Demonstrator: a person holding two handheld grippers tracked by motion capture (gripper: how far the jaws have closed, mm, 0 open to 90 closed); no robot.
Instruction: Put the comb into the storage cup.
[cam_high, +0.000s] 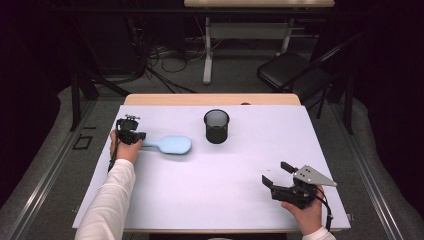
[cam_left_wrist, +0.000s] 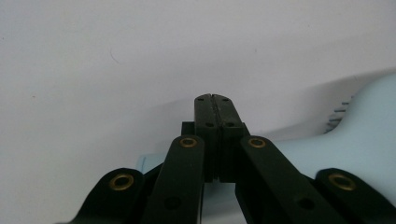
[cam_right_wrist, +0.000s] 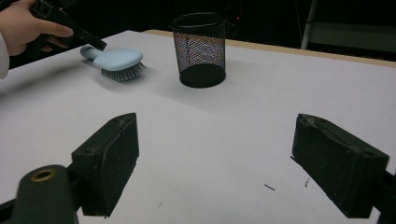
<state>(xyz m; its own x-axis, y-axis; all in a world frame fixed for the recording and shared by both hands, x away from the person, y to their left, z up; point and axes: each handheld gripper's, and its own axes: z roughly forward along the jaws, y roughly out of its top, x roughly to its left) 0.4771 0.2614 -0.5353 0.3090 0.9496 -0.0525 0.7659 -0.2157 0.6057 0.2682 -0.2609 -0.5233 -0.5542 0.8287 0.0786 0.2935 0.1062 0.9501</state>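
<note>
White surface (cam_high: 210, 200) carries a light, stiff plastic brush (cam_high: 167, 144) whose slim handle lies under the pressed-together left tongs (cam_high: 141, 135), the best hold; right tongs (cam_high: 276, 173) spread, well apart.

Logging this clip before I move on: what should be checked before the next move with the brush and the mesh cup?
1. Left claw at the brush handle: ok.
2. Handle really clamped: cannot tell; the jaws look shut against each other.
3. Mesh cup upright, top open: ok.
4. Table between brush and mesh cup free: ok.
5. Right claw open, holding nothing, apart from both: ok.
</note>
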